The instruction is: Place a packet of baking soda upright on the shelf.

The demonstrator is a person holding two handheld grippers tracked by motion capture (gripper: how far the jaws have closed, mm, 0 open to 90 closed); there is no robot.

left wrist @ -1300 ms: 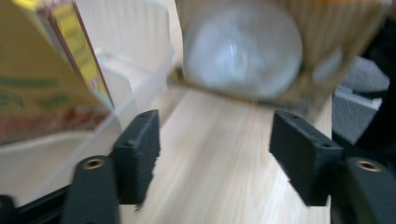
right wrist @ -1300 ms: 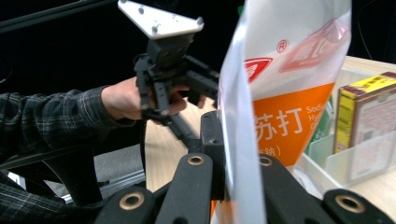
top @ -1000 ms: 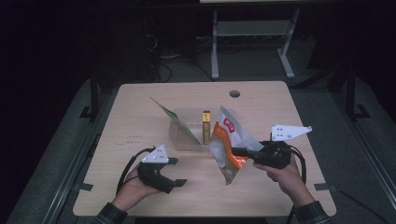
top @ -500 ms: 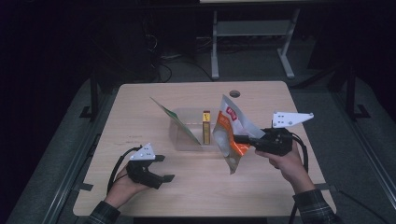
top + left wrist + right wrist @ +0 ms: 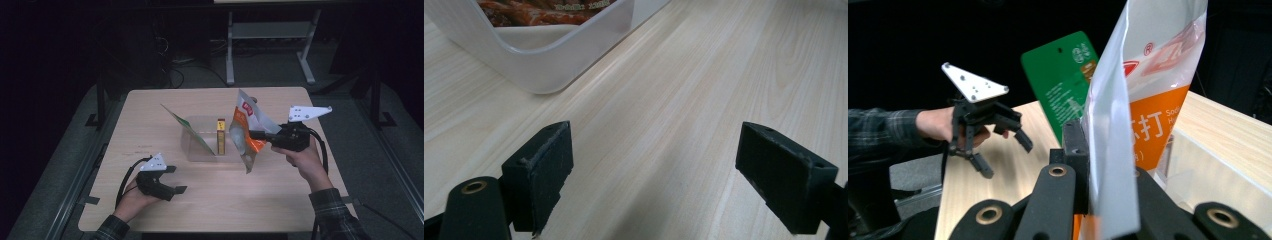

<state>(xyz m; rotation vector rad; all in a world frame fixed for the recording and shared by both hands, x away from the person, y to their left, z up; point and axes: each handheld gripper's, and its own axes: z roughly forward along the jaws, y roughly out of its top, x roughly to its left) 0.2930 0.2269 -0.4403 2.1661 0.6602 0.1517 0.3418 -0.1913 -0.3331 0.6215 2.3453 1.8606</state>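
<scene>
An orange and white snack bag (image 5: pixel 246 129) hangs upright above the right end of a clear plastic bin (image 5: pixel 196 150). My right gripper (image 5: pixel 256 134) is shut on the bag's edge from the right. In the right gripper view the jaws pinch the silvery bag (image 5: pixel 1128 125). A green packet (image 5: pixel 186 128) leans on the bin's left side, and a small yellow box (image 5: pixel 220 136) stands inside it. My left gripper (image 5: pixel 178 179) rests low near the table's front left, open, holding nothing. In the left gripper view its gripper (image 5: pixel 654 170) is wide apart over bare wood.
The wooden table (image 5: pixel 150 120) has a small round hole by its far edge. The bin's rounded corner (image 5: pixel 539 75) lies just ahead of the left jaws. Dark floor, cables and a metal stand (image 5: pixel 270 35) lie beyond the table.
The right gripper has lifted the snack bag up and away from the front edge, over the bin's right end. The left hand has drawn back to the left and lower.
</scene>
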